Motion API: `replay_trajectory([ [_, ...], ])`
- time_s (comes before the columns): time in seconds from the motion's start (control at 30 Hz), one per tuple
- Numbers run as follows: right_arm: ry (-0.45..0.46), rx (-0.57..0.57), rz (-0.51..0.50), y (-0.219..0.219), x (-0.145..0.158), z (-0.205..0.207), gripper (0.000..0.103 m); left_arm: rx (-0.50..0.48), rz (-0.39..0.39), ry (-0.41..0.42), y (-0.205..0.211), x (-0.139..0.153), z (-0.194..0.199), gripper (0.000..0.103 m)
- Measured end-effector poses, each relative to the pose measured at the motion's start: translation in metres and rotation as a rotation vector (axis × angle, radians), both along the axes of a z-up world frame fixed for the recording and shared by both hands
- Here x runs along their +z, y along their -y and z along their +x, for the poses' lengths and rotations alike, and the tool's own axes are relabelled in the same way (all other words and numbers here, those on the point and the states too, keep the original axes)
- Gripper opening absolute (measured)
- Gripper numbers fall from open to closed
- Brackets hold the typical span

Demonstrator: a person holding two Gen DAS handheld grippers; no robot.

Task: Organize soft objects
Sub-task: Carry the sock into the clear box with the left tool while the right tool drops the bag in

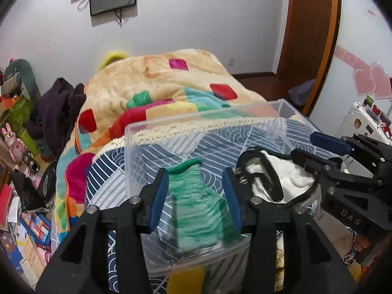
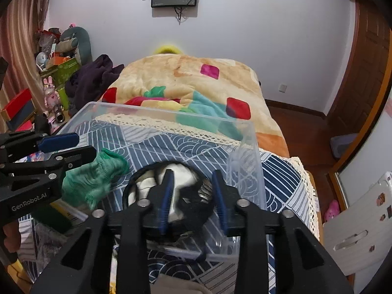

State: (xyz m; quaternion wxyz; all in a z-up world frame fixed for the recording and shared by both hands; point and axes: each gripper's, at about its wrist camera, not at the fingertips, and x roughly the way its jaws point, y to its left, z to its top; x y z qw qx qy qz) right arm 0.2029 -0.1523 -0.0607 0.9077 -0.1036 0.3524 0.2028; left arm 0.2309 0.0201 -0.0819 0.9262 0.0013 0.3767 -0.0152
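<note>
A clear plastic bin (image 1: 171, 123) (image 2: 171, 111) sits on the blue patterned bed cover. A green knit sock (image 1: 198, 203) (image 2: 98, 178) lies inside it at the left. My left gripper (image 1: 196, 174) is open, its blue pads either side of the sock without pinching it; it shows in the right wrist view (image 2: 73, 147) too. A white soft item with black trim (image 1: 276, 178) (image 2: 149, 183) lies in the bin at the right. My right gripper (image 2: 192, 175) is open above it, also seen in the left wrist view (image 1: 306, 147).
A colourful patchwork blanket (image 1: 159, 85) (image 2: 196, 83) covers the bed beyond the bin. Dark clothing (image 1: 58, 107) lies at its left. Cluttered boxes and toys (image 1: 14, 127) fill the floor at left. A white suitcase (image 2: 357, 223) and a wooden door (image 1: 308, 29) stand at right.
</note>
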Motion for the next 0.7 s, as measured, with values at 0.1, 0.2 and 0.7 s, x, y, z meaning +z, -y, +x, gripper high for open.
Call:
replay_trajectory([
  [0.1,0.033,0.0,0.013,0.002,0.008,-0.006,0.05,0.006,0.012,0.054,0.0,0.012,-0.014,0.054],
  [0.2,0.071,0.002,0.042,0.008,0.02,-0.014,0.061,0.023,0.009,0.111,-0.002,0.025,-0.03,0.063],
  [0.7,0.173,0.012,0.18,0.034,0.04,-0.065,0.085,0.036,-0.006,0.211,-0.017,0.035,-0.1,0.089],
])
